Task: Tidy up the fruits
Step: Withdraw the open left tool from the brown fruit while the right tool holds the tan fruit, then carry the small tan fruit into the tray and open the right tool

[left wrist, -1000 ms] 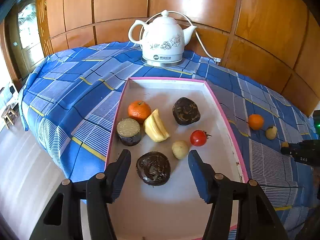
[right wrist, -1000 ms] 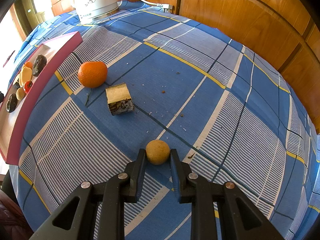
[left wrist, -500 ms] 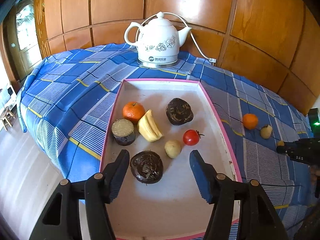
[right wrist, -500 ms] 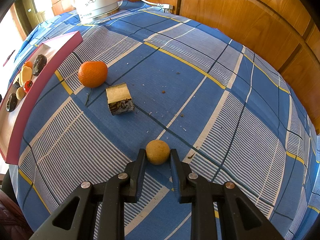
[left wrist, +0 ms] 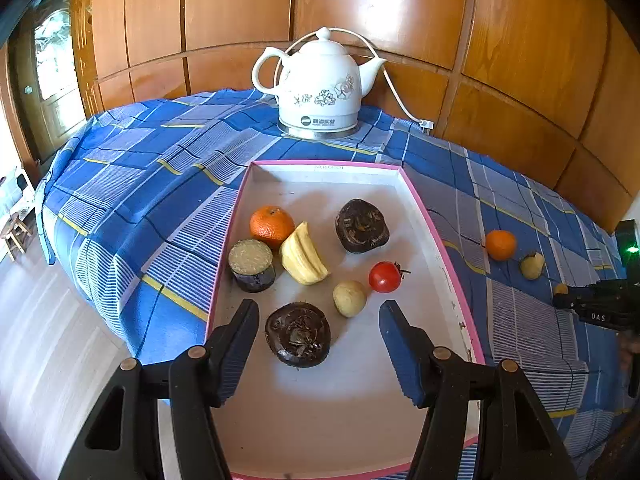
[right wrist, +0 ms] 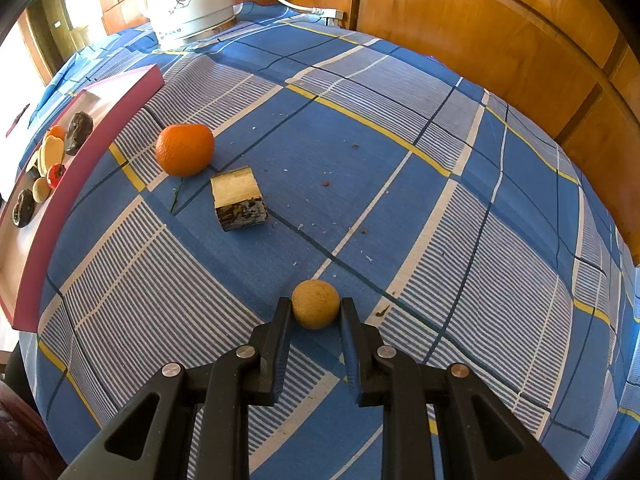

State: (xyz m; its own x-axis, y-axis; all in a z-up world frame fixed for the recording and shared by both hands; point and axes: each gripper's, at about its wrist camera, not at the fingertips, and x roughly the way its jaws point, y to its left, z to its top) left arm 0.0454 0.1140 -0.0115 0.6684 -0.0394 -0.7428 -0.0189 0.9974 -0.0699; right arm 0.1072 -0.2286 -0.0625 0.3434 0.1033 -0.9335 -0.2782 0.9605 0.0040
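My right gripper (right wrist: 316,314) is shut on a small tan round fruit (right wrist: 316,304) that rests on the blue checked cloth. Beyond it on the cloth lie an orange (right wrist: 184,150) and a cut pale chunk with dark skin (right wrist: 239,198). My left gripper (left wrist: 318,320) hangs open over the pink-rimmed tray (left wrist: 360,400). A dark wrinkled fruit (left wrist: 298,334) sits between its fingertips, untouched. Further in the tray are a tan ball (left wrist: 349,298), a tomato (left wrist: 385,277), a banana piece (left wrist: 304,254), an orange (left wrist: 271,226), a cut cylinder (left wrist: 252,265) and another dark fruit (left wrist: 362,226).
A white electric kettle (left wrist: 320,92) with its cord stands at the back of the table, before the wooden wall panels. The table's edge drops to the floor left of the tray. Blue cloth (right wrist: 440,220) stretches to the right of the held fruit.
The left wrist view has shifted very slightly over the tray. The right gripper still holds the tan fruit in the same spot.
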